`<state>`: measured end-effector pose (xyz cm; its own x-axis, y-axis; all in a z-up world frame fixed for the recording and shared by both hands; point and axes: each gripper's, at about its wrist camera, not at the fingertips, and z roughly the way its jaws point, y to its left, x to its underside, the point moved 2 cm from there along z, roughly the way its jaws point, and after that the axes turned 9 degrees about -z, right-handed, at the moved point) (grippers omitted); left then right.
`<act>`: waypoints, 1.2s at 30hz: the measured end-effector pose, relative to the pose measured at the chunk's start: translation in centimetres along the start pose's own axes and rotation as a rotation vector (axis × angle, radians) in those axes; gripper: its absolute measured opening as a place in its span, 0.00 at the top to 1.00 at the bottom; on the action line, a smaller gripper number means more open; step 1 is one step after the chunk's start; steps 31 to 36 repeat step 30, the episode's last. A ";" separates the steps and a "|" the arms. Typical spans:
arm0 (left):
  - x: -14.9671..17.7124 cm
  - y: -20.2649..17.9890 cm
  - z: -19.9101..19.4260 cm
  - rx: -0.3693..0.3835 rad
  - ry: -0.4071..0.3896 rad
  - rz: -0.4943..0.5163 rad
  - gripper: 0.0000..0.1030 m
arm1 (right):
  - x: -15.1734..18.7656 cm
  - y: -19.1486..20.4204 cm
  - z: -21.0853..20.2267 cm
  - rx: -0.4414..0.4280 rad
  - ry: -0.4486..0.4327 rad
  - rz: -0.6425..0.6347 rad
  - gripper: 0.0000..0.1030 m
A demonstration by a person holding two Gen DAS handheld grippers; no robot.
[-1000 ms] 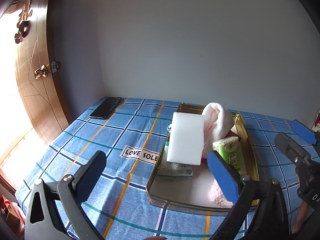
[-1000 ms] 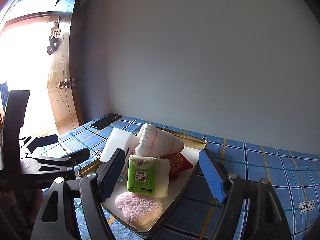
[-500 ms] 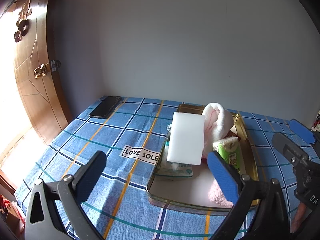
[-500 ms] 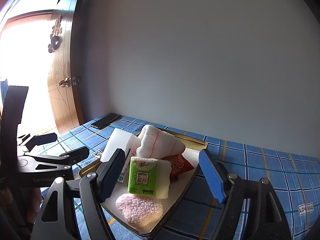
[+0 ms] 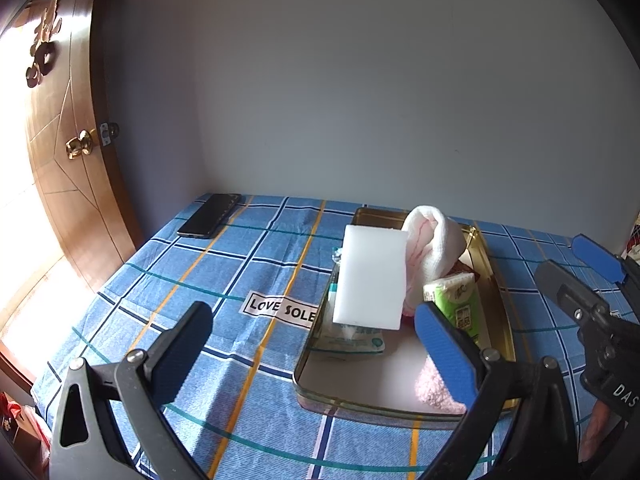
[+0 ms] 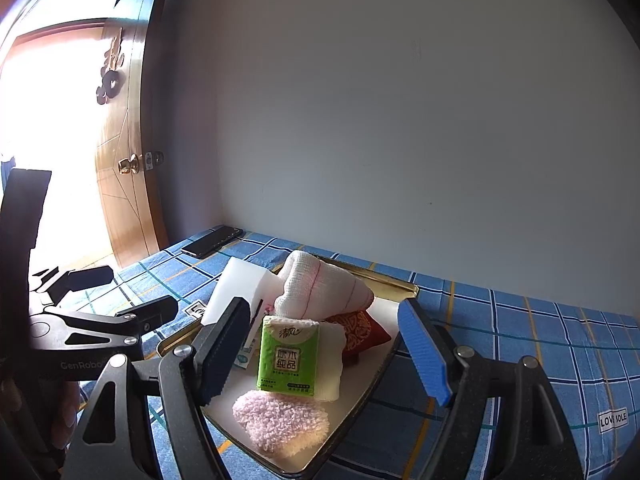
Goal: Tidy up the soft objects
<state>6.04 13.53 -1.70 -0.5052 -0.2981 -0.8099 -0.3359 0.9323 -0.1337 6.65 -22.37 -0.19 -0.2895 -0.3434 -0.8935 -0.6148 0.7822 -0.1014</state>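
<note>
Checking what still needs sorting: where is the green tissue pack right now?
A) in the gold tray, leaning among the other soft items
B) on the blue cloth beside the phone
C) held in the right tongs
A: the green tissue pack stands inside the gold tray, and both tongs are open and empty.

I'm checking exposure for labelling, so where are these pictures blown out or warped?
Left wrist view: the window strip beside the door is blown out, and the fisheye bows the door. Right wrist view: the doorway is a white glare that spills onto the door; the tissue pack in the tray stays sharp, its print readable.
</note>
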 end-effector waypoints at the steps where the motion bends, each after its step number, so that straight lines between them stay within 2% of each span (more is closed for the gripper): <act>1: 0.0 0.0 0.0 0.000 0.002 -0.001 0.00 | 0.0 0.0 0.0 -0.001 0.001 0.000 0.24; 15: -0.8 0.4 -0.2 -0.005 -0.007 -0.004 0.00 | -0.6 0.2 0.5 0.002 0.000 0.015 0.24; 36: 0.0 -0.3 -0.4 -0.015 -0.013 0.022 0.00 | -0.3 0.3 0.6 -0.005 0.006 0.014 0.24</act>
